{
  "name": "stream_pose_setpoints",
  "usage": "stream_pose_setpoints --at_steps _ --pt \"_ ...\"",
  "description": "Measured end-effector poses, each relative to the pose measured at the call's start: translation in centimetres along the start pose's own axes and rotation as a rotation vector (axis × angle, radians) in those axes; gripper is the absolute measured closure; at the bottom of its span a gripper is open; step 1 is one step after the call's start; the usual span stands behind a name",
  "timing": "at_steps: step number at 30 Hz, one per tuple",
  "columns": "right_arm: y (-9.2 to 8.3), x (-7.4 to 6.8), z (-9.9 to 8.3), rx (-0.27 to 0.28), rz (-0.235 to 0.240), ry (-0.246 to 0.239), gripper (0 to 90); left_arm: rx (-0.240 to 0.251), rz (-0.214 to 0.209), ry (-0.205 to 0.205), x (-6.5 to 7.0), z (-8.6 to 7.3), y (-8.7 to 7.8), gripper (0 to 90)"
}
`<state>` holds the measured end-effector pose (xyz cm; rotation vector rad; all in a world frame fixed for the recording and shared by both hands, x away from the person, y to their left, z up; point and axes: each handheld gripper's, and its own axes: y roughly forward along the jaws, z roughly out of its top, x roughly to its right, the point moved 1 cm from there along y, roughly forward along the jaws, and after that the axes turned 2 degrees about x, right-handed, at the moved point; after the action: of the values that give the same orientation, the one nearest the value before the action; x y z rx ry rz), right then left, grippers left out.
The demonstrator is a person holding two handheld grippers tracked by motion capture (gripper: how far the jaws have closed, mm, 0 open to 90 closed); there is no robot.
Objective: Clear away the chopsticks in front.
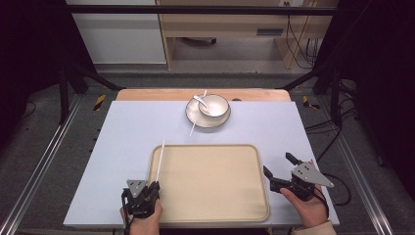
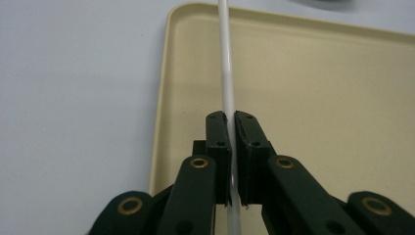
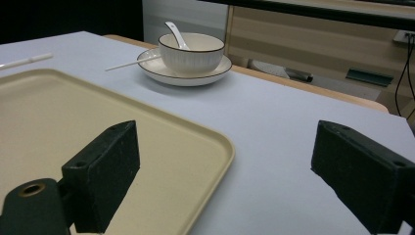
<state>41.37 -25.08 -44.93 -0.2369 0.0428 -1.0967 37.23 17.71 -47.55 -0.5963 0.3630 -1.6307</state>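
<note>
Chopstick (image 2: 225,58) first: thin, white, smooth and round, pinched between my left gripper's (image 2: 231,161) narrow black jaws, running forward over the left rim of the beige tray (image 1: 210,181). My right gripper (image 3: 222,171) hangs with jaws wide, holding nothing, at the tray's right edge. Risk as I judge it: that slick rod could pivot or slip in such a small grip if I swing fast. Farther off, a glossy ribbed bowl (image 1: 214,105) with a spoon (image 1: 200,101) sits on a dark-rimmed plate (image 1: 193,117); a second chopstick (image 1: 197,117) leans across the plate.
</note>
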Motion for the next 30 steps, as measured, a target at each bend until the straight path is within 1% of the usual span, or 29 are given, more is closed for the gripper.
stream_pose_setpoints --at_steps 1,3,6,11,16,20,25,30 --pt "0.0 0.0 0.0 -0.001 0.001 0.0 10.8 -0.002 0.0 -0.006 0.0 -0.1 -0.1 85.0" --pt "0.3 0.0 0.0 -0.002 0.007 -0.001 10.8 0.001 0.014 -0.007 0.0 -0.2 -0.2 85.0" --pt "0.4 -0.2 0.1 -0.004 0.014 -0.003 10.8 -0.002 0.015 -0.019 -0.3 -0.4 -0.3 85.0" --pt "0.3 -0.2 0.1 -0.002 0.017 -0.005 10.8 -0.008 0.003 -0.034 -0.7 -0.6 -0.4 84.9" --pt "0.4 -0.2 0.0 -0.005 0.017 -0.01 10.8 -0.009 0.006 -0.046 -1.0 -0.7 -0.4 85.0" --pt "0.4 -0.2 0.0 -0.006 0.019 -0.009 10.7 -0.013 0.005 -0.066 -1.3 -0.9 -0.3 84.9" --pt "0.4 -0.3 0.0 -0.007 0.02 -0.01 10.7 -0.027 -0.002 -0.07 -1.4 -1.2 0.0 84.9" --pt "0.4 -0.3 0.0 -0.007 0.021 -0.009 10.7 -0.026 -0.001 -0.072 -1.4 -1.2 0.1 84.9"
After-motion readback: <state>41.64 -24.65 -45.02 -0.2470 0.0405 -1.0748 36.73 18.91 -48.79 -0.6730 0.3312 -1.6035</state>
